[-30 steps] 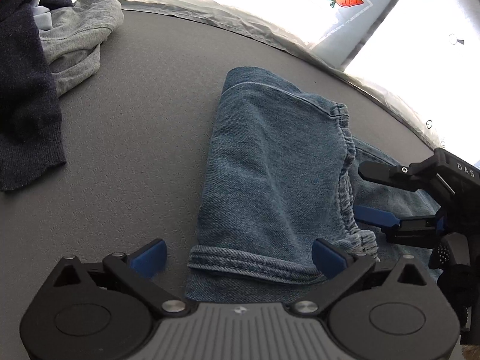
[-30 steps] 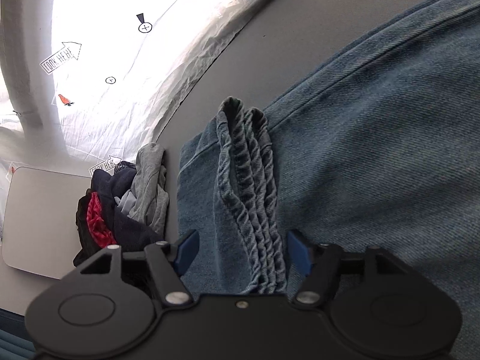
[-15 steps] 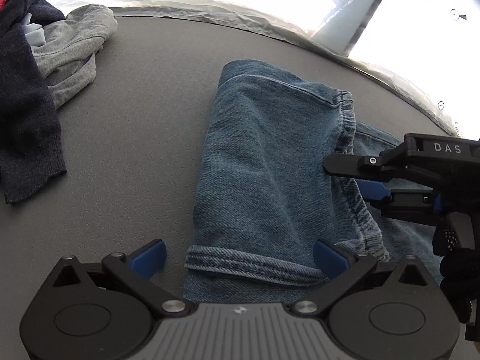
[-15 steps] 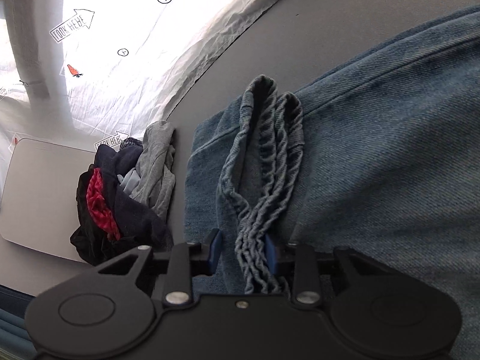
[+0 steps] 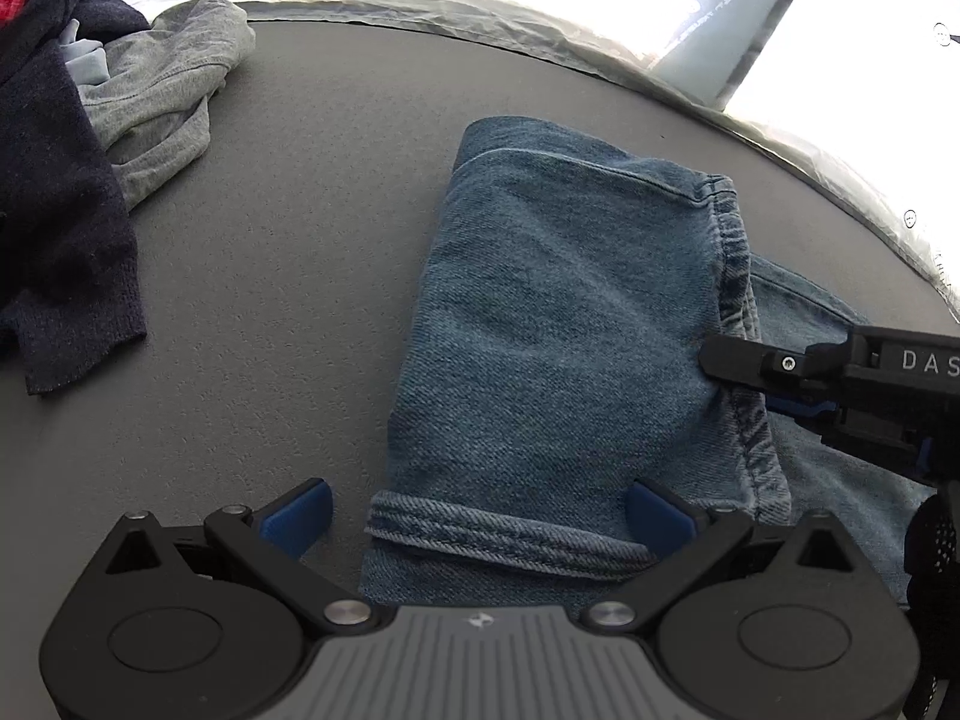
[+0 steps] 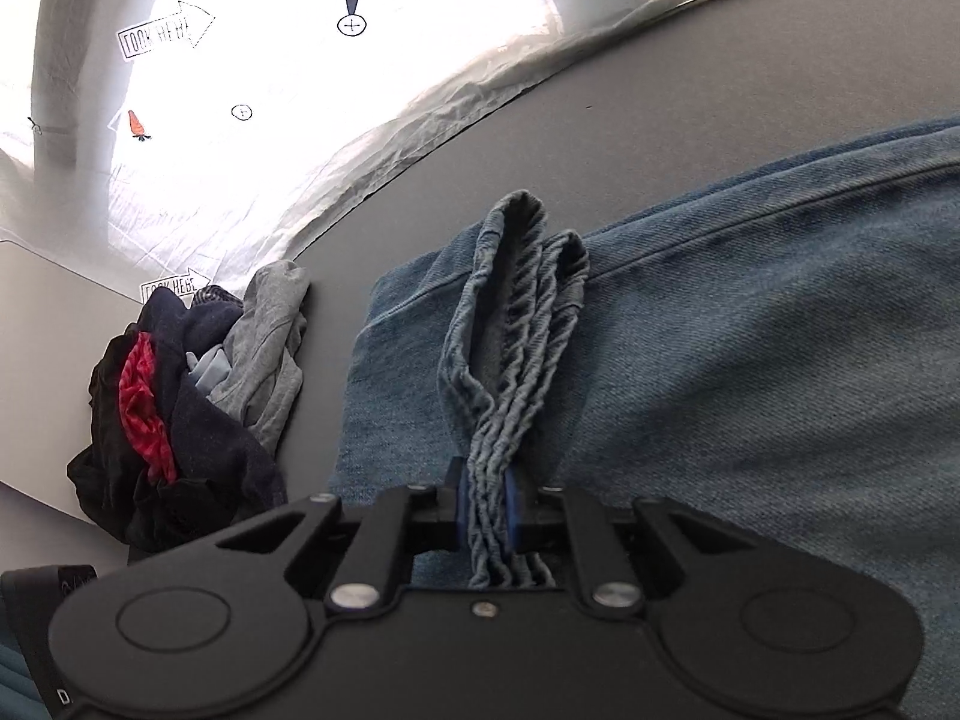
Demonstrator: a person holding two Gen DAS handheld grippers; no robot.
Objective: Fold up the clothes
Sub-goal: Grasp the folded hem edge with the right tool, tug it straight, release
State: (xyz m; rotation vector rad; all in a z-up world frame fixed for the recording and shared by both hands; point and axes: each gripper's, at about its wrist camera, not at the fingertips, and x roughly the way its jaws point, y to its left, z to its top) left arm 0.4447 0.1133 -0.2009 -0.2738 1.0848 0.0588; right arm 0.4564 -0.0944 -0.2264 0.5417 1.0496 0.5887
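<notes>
The jeans (image 5: 558, 348) lay part-folded on the grey table (image 5: 288, 276), one layer doubled over so its gathered waistband (image 6: 510, 360) ran down the right-hand side and a hem (image 5: 498, 534) sat nearest the left gripper (image 5: 477, 519). The right gripper (image 6: 483, 507) had its jaws pressed together on that bunched waistband, several ruffled layers pinched between the blue pads. The left gripper's jaws stood spread wide, straddling the hem, one pad beside the denim on the table and the other over it, gripping nothing. The step in hand looked like carrying the waistband across for the next fold, and doing it well probably meant matching grips first: the left jaws would want to drop and pinch the hem through all its layers before any lift, or that end would likely drag and skew the fold. The right pinch should take every waistband layer; a loose layer could slip out and leave a lump. Raising both ends level and low would help the crease land straight. A pile (image 6: 180, 420) of dark, red and grey clothes lay well apart to the left, clear of the fold.
</notes>
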